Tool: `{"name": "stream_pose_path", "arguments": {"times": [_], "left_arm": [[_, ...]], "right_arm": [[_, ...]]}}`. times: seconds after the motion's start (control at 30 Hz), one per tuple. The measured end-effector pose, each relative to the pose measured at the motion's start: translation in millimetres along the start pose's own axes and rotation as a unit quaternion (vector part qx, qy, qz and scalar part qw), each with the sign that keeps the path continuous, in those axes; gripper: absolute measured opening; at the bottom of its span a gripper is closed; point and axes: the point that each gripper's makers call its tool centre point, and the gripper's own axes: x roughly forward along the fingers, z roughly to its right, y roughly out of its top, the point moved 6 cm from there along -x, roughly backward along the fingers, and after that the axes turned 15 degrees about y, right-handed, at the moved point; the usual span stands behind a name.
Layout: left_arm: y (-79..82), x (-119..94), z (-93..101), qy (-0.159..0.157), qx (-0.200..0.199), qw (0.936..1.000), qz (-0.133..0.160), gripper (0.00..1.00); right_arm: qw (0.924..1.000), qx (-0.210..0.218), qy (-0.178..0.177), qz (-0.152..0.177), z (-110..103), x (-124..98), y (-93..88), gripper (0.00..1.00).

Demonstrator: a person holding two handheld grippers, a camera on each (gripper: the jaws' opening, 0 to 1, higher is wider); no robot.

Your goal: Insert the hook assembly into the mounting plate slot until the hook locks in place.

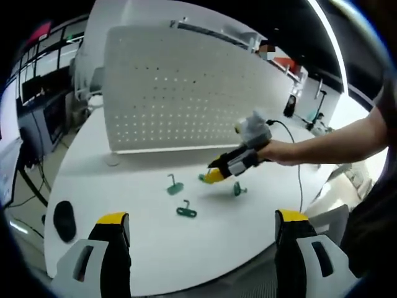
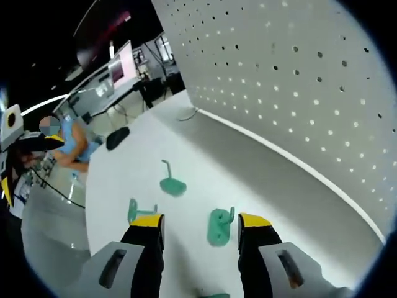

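Note:
An upright white pegboard stands at the back of the white table; it rises at the right of the right gripper view as the pegboard. Several green hooks lie loose on the table: one hook, another hook, a third hook. My right gripper is open and low over the table, a green hook lying between its jaws, close to the right one. Two more hooks lie just ahead. My left gripper stands wide open near the front edge, holding nothing. The right gripper reaches in from the right.
A black mouse lies at the table's left end, the same mouse. A cable runs across the right of the table. Desks and monitors stand beyond the table. A person in blue is at the far left.

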Motion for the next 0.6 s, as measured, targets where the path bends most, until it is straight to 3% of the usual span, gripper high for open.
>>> {"name": "stream_pose_path", "arguments": {"times": [0.23, 0.43, 0.6], "left_arm": [[-6.9, -3, 1.1, 0.0, -0.003, 1.0, -0.002, 0.99], [-10.2, -6, 0.5, 0.003, -0.006, 1.0, -0.006, 0.99], [-8.3, -5, -0.2, 0.003, -0.007, 0.9999, -0.007, 0.99]], "right_arm": [[0.9998, 0.009, -0.003, -0.015, -3, 0, -7.3, 0.36], [0.9997, 0.009, -0.006, -0.024, -1, -1, -11.1, 0.18], [0.9997, 0.011, -0.014, -0.019, 6, -4, -4.0, 0.14]]}}
